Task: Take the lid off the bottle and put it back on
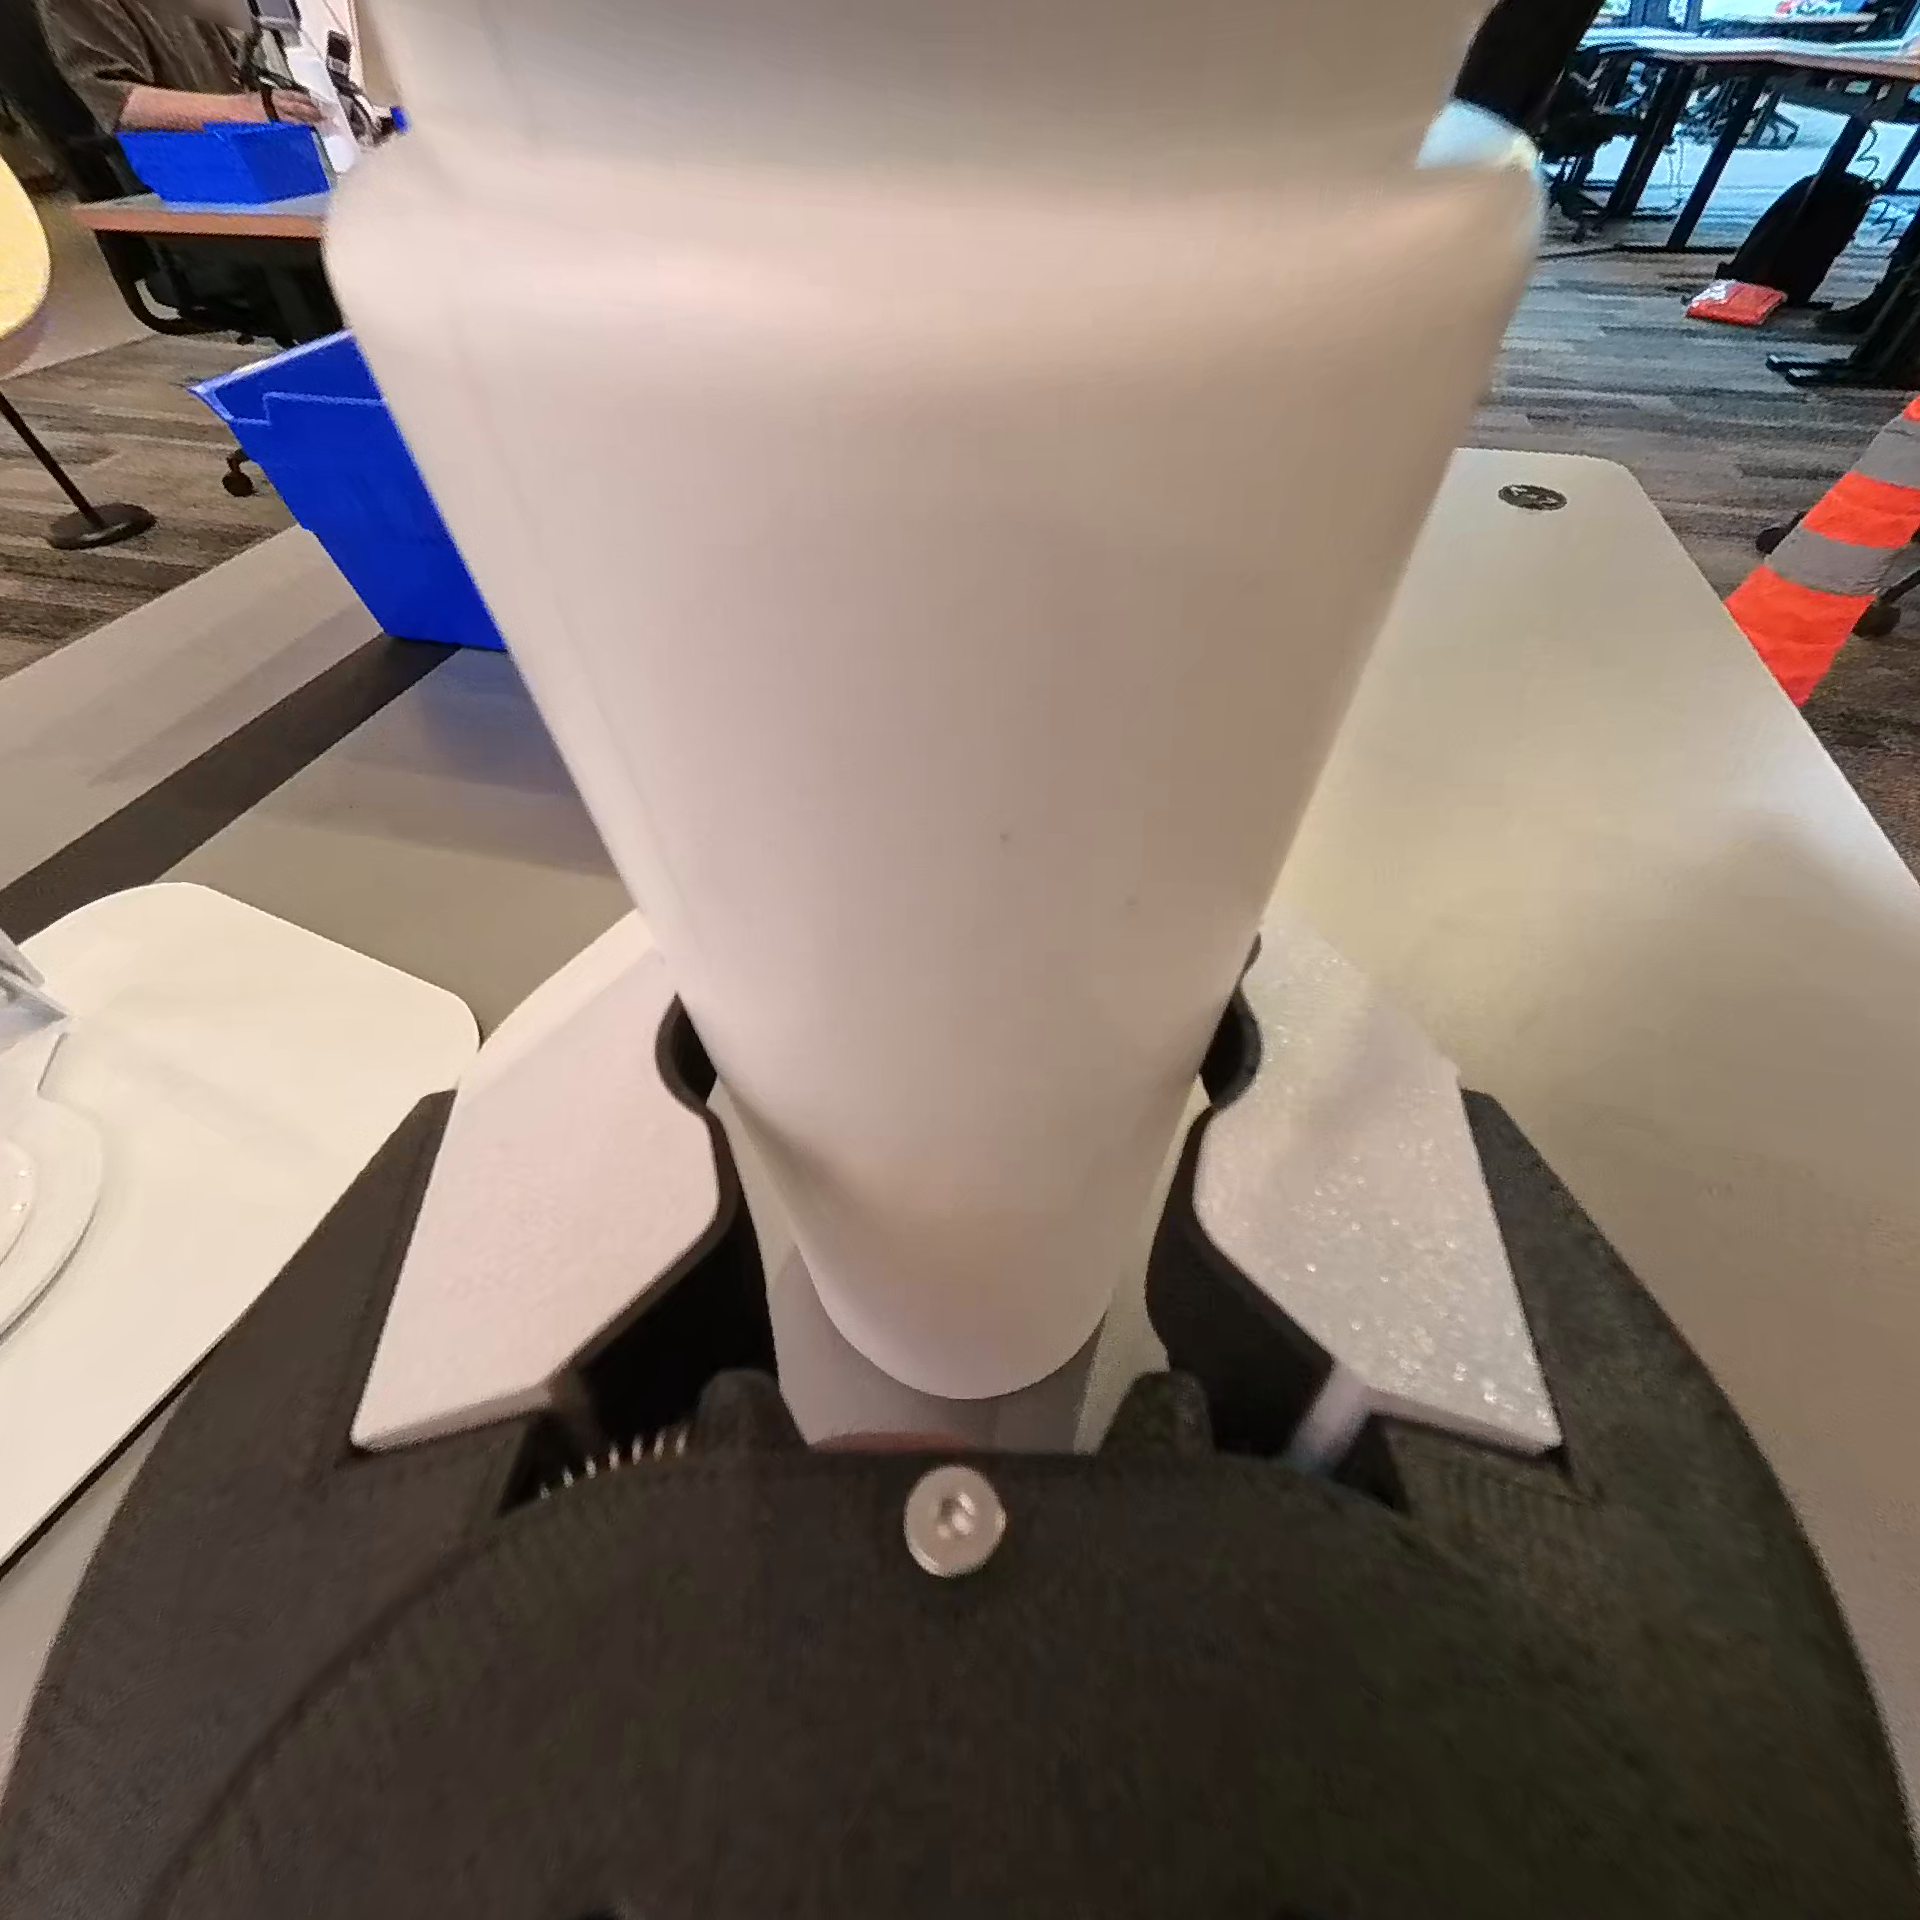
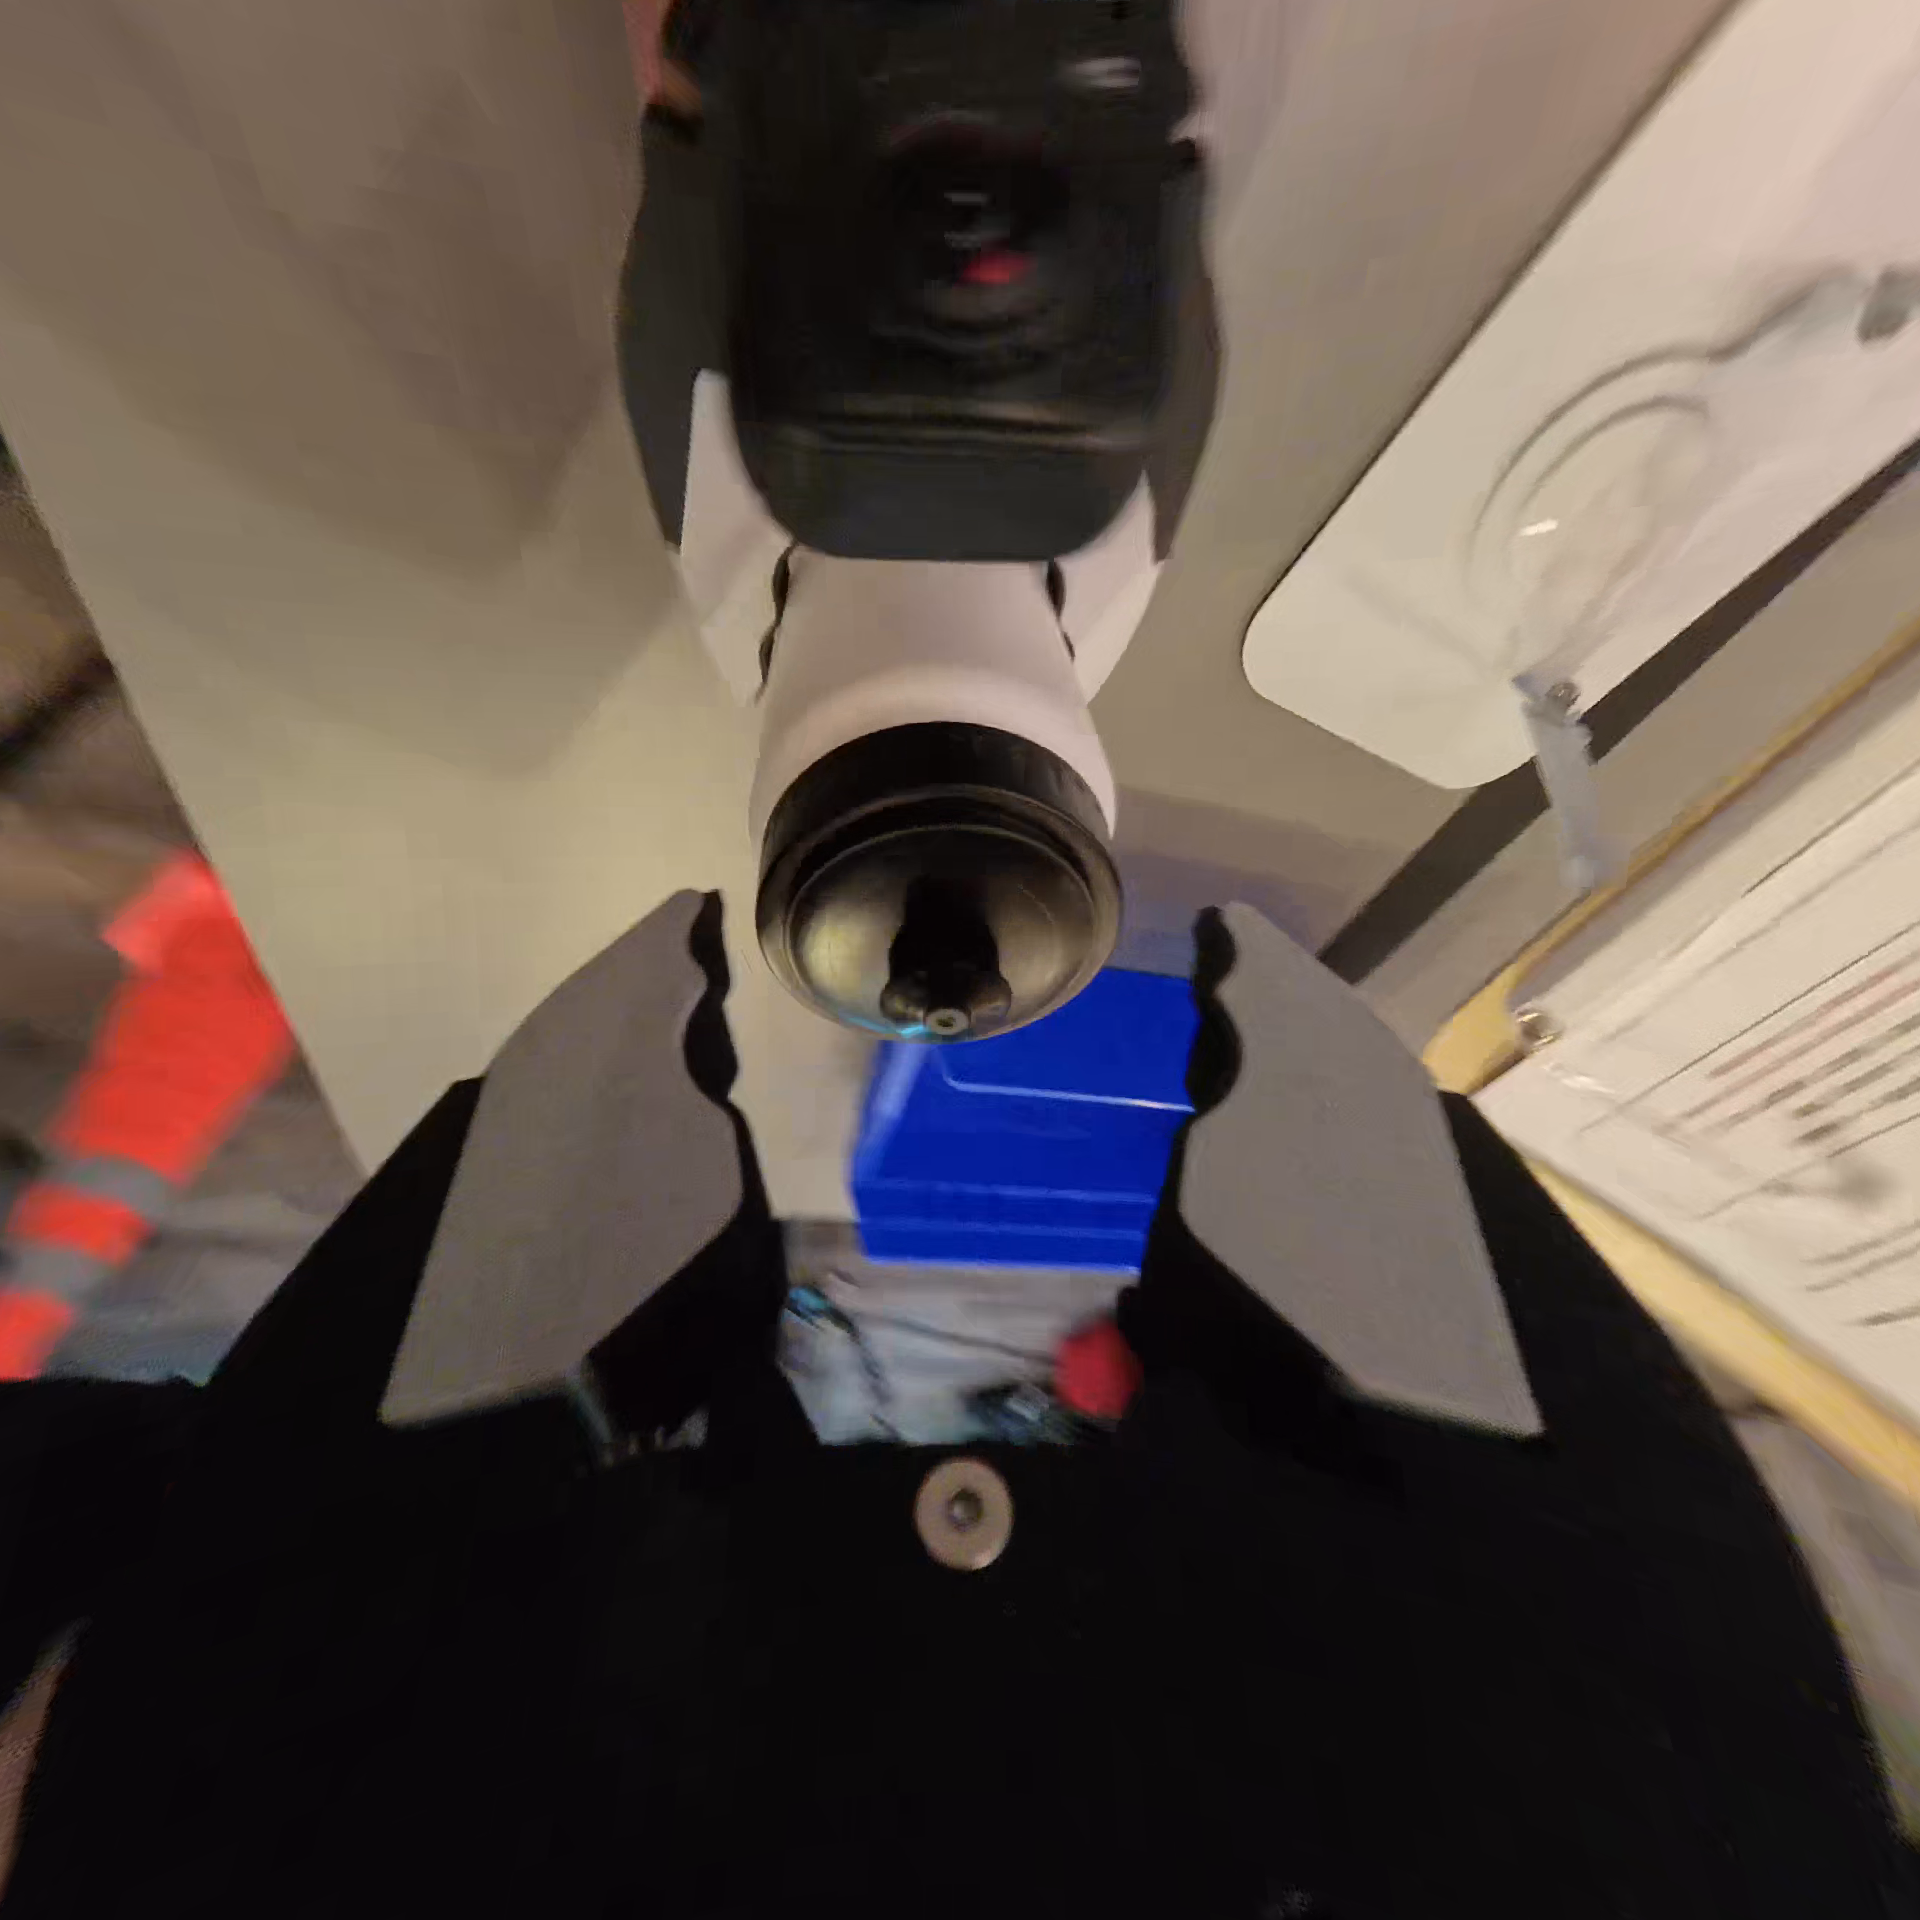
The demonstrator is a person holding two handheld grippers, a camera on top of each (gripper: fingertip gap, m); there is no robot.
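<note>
A white bottle (image 1: 935, 623) fills the middle of the left wrist view. My left gripper (image 1: 956, 1039) is shut on its lower body and holds it above the table. The bottle's top runs out of that frame. In the right wrist view I look at the bottle (image 2: 935, 665) end-on, with its black spouted lid (image 2: 935, 914) seated on the neck. My right gripper (image 2: 956, 925) is open, its fingertips (image 2: 686, 935) on either side of the lid and apart from it. The left gripper (image 2: 925, 613) and its camera show behind the bottle.
A beige table (image 1: 1558, 831) lies below. A blue bin (image 1: 353, 488) stands at its far left and also shows in the right wrist view (image 2: 1029, 1132). A white tray (image 1: 208, 1091) holding a clear plastic piece lies at left. An orange cone (image 1: 1849, 561) stands on the floor at right.
</note>
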